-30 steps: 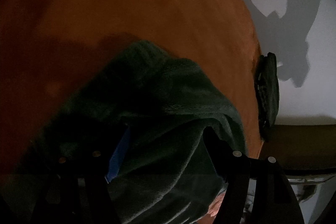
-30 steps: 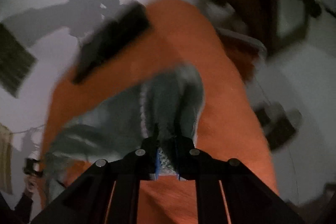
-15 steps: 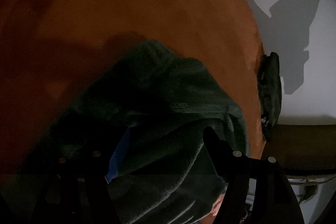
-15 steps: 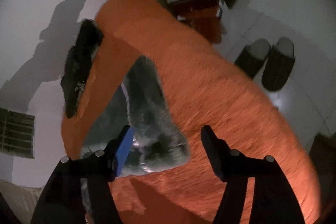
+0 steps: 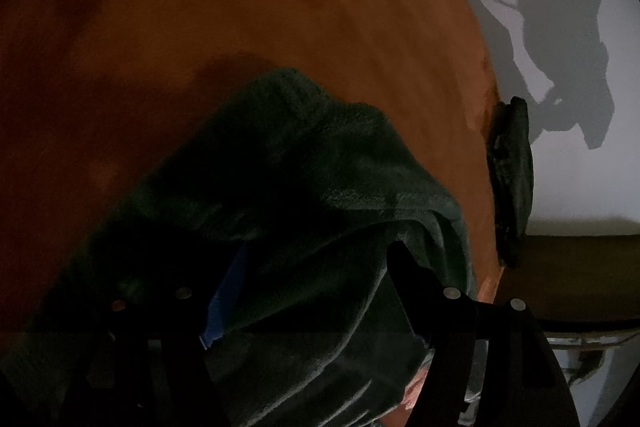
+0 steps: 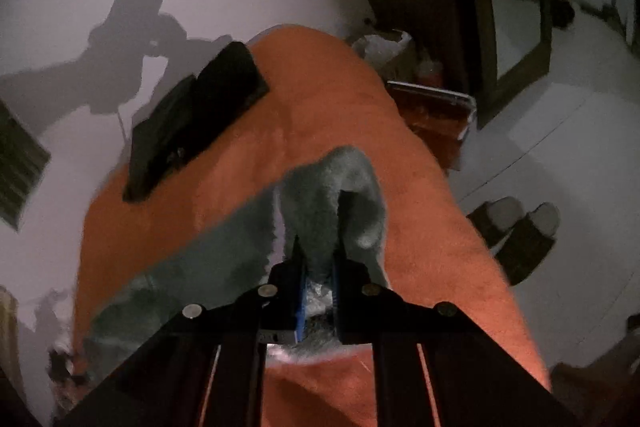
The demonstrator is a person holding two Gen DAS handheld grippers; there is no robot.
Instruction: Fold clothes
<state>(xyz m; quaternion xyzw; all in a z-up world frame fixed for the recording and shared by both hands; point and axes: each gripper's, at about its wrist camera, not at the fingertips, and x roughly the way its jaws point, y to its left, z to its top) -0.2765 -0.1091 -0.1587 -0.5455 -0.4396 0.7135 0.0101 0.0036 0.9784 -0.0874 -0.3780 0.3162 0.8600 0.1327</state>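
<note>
A green fleece garment [image 6: 332, 203] lies on an orange blanket [image 6: 420, 195]. The right gripper [image 6: 318, 267] is closing — its jaws pinch a fold. The left gripper [image 5: 316, 279] stands wide apart, fleece bunched between its fingers.

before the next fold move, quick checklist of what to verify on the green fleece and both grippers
1. Right gripper on the green fleece: ok, jaws closing with a fold between them.
2. Left gripper grip: not ok, jaws stand apart over the fleece, no pinch visible.
3. Orange blanket ahead free: ok.
4. Black folded item clear of the fleece: ok, apart at the blanket's edge.
5. Fleece lying flat: not ok, bunched.
</note>
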